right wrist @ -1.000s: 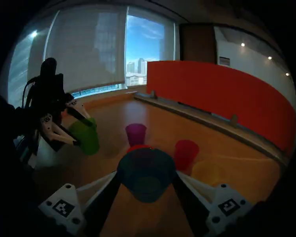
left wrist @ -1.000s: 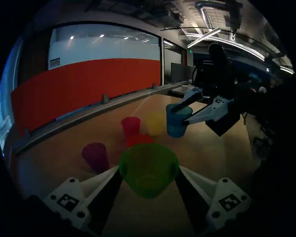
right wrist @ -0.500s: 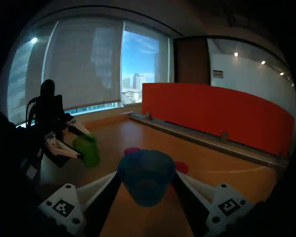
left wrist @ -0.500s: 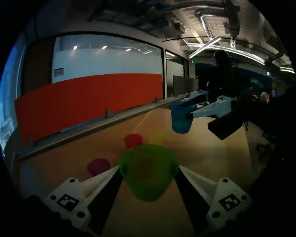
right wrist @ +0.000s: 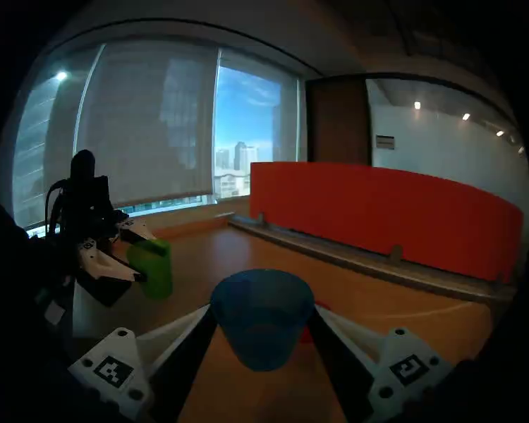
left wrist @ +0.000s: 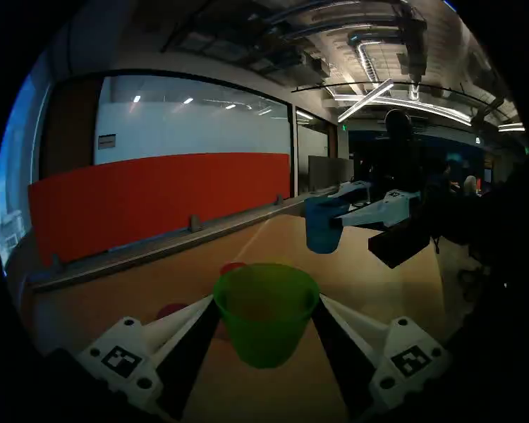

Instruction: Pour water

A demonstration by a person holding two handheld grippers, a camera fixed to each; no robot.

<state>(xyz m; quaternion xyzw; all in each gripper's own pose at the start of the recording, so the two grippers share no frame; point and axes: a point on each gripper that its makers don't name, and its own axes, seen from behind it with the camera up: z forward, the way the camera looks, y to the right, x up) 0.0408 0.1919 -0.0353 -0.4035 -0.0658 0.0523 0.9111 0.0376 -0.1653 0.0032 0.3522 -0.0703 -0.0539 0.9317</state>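
My left gripper (left wrist: 266, 324) is shut on a translucent green cup (left wrist: 266, 310), held upright above the wooden table (left wrist: 377, 268). Farther off to the right, the right gripper (left wrist: 335, 211) carries a blue cup (left wrist: 322, 224). In the right gripper view, my right gripper (right wrist: 262, 331) is shut on that blue cup (right wrist: 262, 324), upright, with liquid faintly visible inside. At the left there, the left gripper (right wrist: 127, 255) holds the green cup (right wrist: 151, 268). Both cups are lifted well clear of the table.
A red cup (left wrist: 230, 268) and a magenta cup (left wrist: 171, 310) stand on the table below, partly hidden by the green cup. A red cup edge (right wrist: 308, 333) peeks beside the blue cup. An orange partition wall (left wrist: 159, 190) runs along the table's far edge.
Both grippers have risen with their cups; the cups on the table have sunk low in both views. The yellow cup has dropped behind the held cups.
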